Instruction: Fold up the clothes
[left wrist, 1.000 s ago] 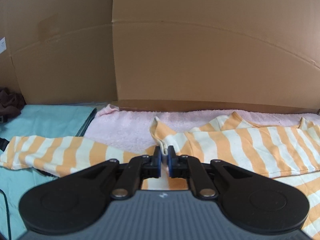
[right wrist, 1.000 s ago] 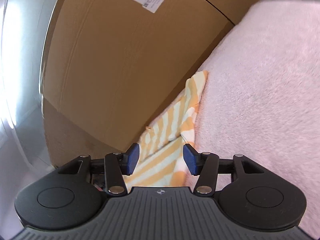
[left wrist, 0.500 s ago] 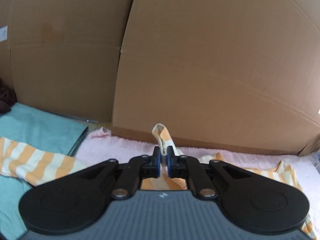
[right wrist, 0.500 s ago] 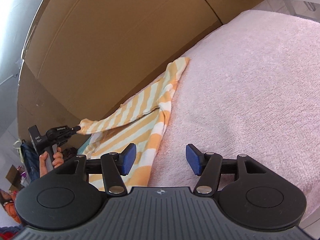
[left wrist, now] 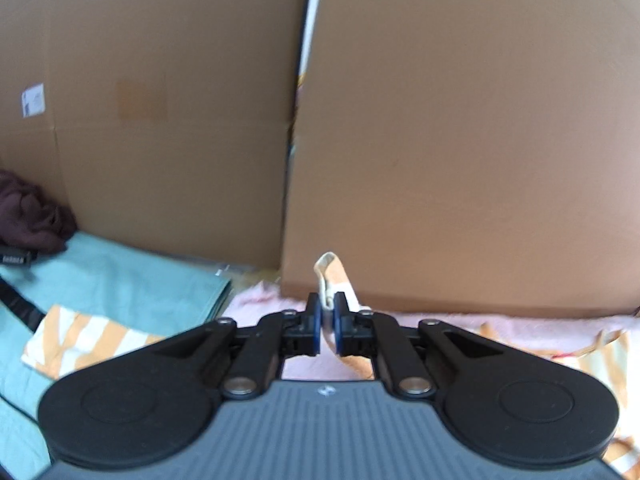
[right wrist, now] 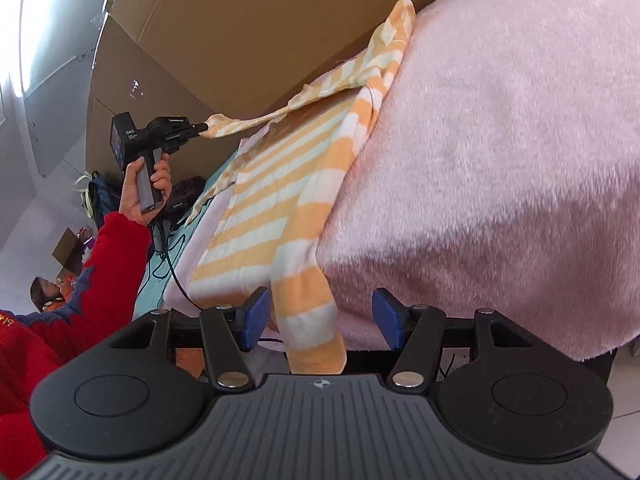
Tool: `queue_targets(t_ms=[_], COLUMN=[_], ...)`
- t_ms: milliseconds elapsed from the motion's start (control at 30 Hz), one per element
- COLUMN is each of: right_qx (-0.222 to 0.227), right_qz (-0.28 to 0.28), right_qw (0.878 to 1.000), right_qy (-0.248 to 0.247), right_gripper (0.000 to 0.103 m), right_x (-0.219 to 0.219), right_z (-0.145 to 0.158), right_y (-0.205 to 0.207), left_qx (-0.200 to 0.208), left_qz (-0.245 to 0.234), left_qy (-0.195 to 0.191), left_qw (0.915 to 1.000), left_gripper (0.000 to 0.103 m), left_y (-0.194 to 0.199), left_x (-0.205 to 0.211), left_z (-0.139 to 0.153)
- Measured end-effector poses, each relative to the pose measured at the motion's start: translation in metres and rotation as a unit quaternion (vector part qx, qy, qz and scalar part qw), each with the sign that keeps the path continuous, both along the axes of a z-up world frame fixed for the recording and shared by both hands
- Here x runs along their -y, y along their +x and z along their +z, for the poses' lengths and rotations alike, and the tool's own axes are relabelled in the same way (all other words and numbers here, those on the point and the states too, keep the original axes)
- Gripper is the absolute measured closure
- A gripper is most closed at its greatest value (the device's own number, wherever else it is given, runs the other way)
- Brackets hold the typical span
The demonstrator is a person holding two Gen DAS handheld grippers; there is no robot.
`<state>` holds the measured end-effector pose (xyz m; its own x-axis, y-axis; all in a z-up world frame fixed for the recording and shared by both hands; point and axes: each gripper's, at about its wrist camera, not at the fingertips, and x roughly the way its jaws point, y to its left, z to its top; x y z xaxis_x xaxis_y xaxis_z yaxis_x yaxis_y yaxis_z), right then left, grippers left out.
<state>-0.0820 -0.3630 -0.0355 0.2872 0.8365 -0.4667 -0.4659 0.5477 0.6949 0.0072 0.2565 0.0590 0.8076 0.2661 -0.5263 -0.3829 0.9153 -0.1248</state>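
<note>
Left wrist view is seen dim and soft w/ motion blur; the cardboard [left wrist: 460,140] beyond the fingers is washed brown, and the striped garment [left wrist: 80,340] left of the fingers is smeared. A pale strip of light is let through the gap above the fingers. Right wrist view is lit brightly & rendered sharp: daylight is cast from far upper left, glare there. A shadow is thrown on the pink blanket [right wrist: 520,140] just beyond the fingers. Straight edges are bent by fisheye distortion; corners are vignetted.
</note>
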Motion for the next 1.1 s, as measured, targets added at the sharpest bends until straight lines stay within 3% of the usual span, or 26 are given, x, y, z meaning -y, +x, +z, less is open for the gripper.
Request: queue_targets(t_ms=[167,200,233,267,300,467,533,567,633,667,733,800,867,967,1033,1100], right_qx=[0.021,0.021,0.025,0.037,0.049,0.109,0.119,0.118,0.098,0.085,0.072,0.065,0.058,0.022,-0.026,-0.046], right_qz=[0.002,0.016,0.028,0.034,0.041,0.041,0.046,0.049,0.061,0.057,0.027,-0.011,-0.049,-0.086,-0.073,-0.044], right_qw=[1.0,0.999,0.999,0.998,0.998,0.993,0.991,0.989,0.984,0.984,0.989,0.993,0.994,0.996,0.997,0.997], right_qy=[-0.017,-0.031,-0.038,-0.034,-0.029,0.025,-0.026,-0.068,-0.134,-0.145,-0.125,-0.101,-0.077,-0.031,0.018,0.047], right_gripper=[0.042,0.051,0.067,0.097,0.098,0.097,0.085,0.065,0.075,0.086,0.084,0.059,0.049,0.049,0.054,0.097], right_x=[-0.024,-0.031,-0.034,-0.032,-0.029,0.005,0.001,-0.005,-0.015,-0.014,-0.008,-0.004,0.0,0.002,-0.004,-0.008], right_z=[-0.007,-0.01,-0.01,-0.005,-0.001,0.05,0.051,0.047,0.028,0.02,0.013,0.008,0.002,-0.015,-0.032,-0.032], right_y=[-0.009,-0.009,-0.01,-0.012,-0.015,-0.031,-0.038,-0.041,-0.042,-0.042,-0.035,-0.026,-0.016,0.002,0.015,0.016], left_qx=[-0.027,-0.028,-0.027,-0.026,-0.023,-0.02,-0.026,-0.029,-0.036,-0.04,-0.042,-0.038,-0.032,-0.018,-0.017,-0.017], left_qz=[0.005,0.005,0.005,0.005,0.005,0.004,0.003,0.002,0.001,0.0,0.0,0.0,0.002,0.005,0.001,-0.004], left_qy=[-0.004,-0.002,-0.003,-0.004,-0.005,-0.005,-0.005,-0.004,-0.003,-0.007,-0.009,-0.012,-0.017,-0.027,-0.019,-0.006], left_qw=[0.9996,0.9996,0.9996,0.9997,0.9997,0.9998,0.9996,0.9996,0.9994,0.9992,0.9991,0.9992,0.9994,0.9995,0.9997,0.9998], left_gripper=[0.097,0.097,0.097,0.097,0.097,0.097,0.097,0.097,0.097,0.097,0.097,0.097,0.097,0.097,0.097,0.097], left_y=[0.004,0.004,0.003,0.002,-0.001,-0.008,-0.009,-0.009,-0.01,-0.01,-0.012,-0.015,-0.017,-0.018,-0.017,-0.016], left_x=[0.005,0.007,0.008,0.009,0.009,0.01,0.013,0.014,0.017,0.017,0.018,0.017,0.015,0.01,0.014,0.019], left_z=[-0.016,-0.017,-0.017,-0.017,-0.015,-0.01,-0.013,-0.014,-0.016,-0.021,-0.026,-0.027,-0.024,-0.014,-0.007,-0.001])
